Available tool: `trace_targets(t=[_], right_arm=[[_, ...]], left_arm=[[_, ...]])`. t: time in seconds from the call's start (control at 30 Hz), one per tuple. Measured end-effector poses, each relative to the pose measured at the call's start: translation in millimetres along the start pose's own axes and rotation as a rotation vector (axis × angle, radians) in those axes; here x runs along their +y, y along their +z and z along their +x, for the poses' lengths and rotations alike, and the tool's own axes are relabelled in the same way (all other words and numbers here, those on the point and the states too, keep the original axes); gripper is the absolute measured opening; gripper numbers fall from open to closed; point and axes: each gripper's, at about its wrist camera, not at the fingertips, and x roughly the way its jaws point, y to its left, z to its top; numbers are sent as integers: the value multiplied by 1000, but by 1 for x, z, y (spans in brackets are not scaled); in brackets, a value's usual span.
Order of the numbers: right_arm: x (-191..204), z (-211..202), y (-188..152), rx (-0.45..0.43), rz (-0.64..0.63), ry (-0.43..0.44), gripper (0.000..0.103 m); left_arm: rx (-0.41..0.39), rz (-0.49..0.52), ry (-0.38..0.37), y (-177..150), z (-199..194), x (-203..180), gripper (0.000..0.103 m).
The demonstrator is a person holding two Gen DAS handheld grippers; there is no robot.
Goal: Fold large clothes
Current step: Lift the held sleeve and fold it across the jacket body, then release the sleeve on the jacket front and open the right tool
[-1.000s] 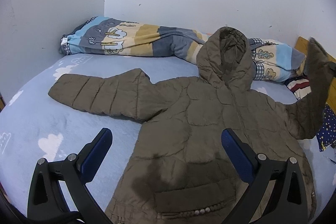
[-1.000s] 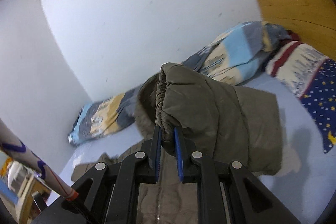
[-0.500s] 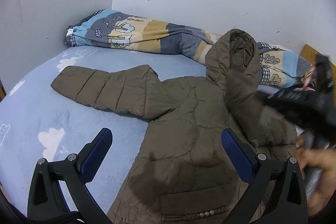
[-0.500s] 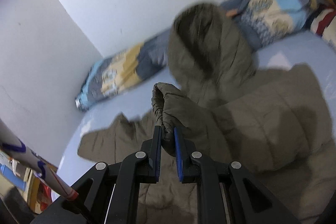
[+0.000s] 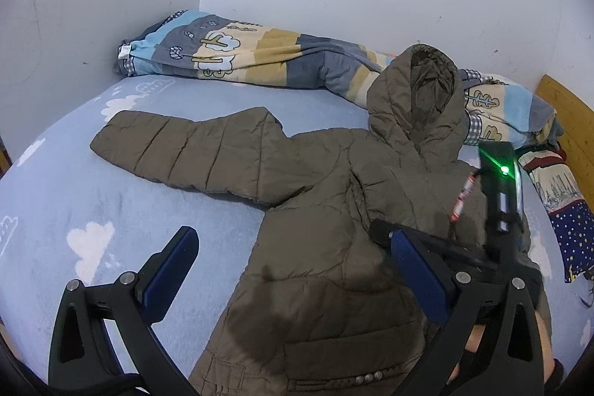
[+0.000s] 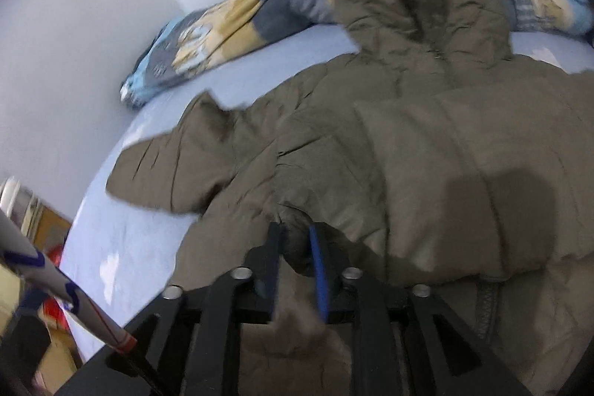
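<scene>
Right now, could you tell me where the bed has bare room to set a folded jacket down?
Bare sheet lies in front of the jacket's outstretched sleeve, running to the near left edge. A narrower strip separates that sleeve from the rolled quilt. The right side is crowded: pillows and the right tongs.

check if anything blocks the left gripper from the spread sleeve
Nothing visible does. The left gripper hangs open above the bed and the coat; the sleeve lies flat ahead with only bare sheet between. The right gripper is off to the other side.
</scene>
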Motion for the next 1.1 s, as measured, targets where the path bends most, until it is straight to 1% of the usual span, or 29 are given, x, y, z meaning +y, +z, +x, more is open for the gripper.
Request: trace_targets(t=[0.03,0.07,0.1,0.17,0.23,0.27,0.3,0.37,0.4,0.43,0.5,0.53,0.6,0.67,0.73,0.77,0.8,0.83,0.9,0.93,0.97,1.0,1.07,1.1], right_arm=[[1,-1,-2,13,-10,8,34],[2,-5,-3,20,-22,16,43],[3,-14,-5,21,-45,33,47],[1,-34,-7,-14,-80,62,48],[-12,-57,-4,-64,-95,42,50],[-23,-65,0,-80,-87,14,51],[-40,-73,5,-100,-66,-36,51],[-82,-86,15,-121,-7,-195,52],[-108,-92,20,-130,34,-296,52],[-123,-95,22,-135,58,-349,52],[-163,-94,24,-108,124,-460,52],[-174,-90,24,-88,145,-475,53],[-195,-76,20,-49,176,-459,53],[-200,-61,15,-16,182,-452,54],[-197,-52,19,7,161,-485,54],[-193,-55,22,1,173,-509,54],[-189,-62,26,-24,191,-525,54],[-176,-70,26,-72,192,-516,54],[-145,-75,30,-121,125,-495,54],[-123,-73,29,-138,73,-485,55],[-104,-68,28,-138,35,-441,58],[-88,-61,26,-122,8,-387,58],[-67,-44,19,-78,-36,-356,58],[-56,-28,13,-34,-65,-352,58]], left_arm=[[1,5,1,0,1,-1,103],[2,10,4,-1,2,-1,103],[4,14,5,-1,2,-2,103],[12,14,4,-1,5,-2,103],[19,10,0,-2,5,-2,103],[21,10,0,-2,6,-2,103],[20,12,0,-3,6,-2,103],[19,18,4,-3,6,-4,103],[20,21,4,-3,6,-5,103],[23,25,4,-3,7,-6,103],[27,32,7,-4,10,-8,103],[30,36,8,-4,11,-9,103],[36,44,7,-5,14,-12,103],[39,51,14,-6,16,-13,103],[41,48,15,-5,16,-11,103],[40,44,14,-5,16,-11,103],[39,40,14,-4,16,-9,103],[40,37,13,-4,16,-9,103],[43,35,13,-5,17,-9,103],[45,34,12,-5,17,-9,103],[48,34,10,-5,16,-9,103],[48,35,8,-6,16,-10,103],[40,39,13,-5,14,-10,103],[37,38,13,-4,13,-10,103]])
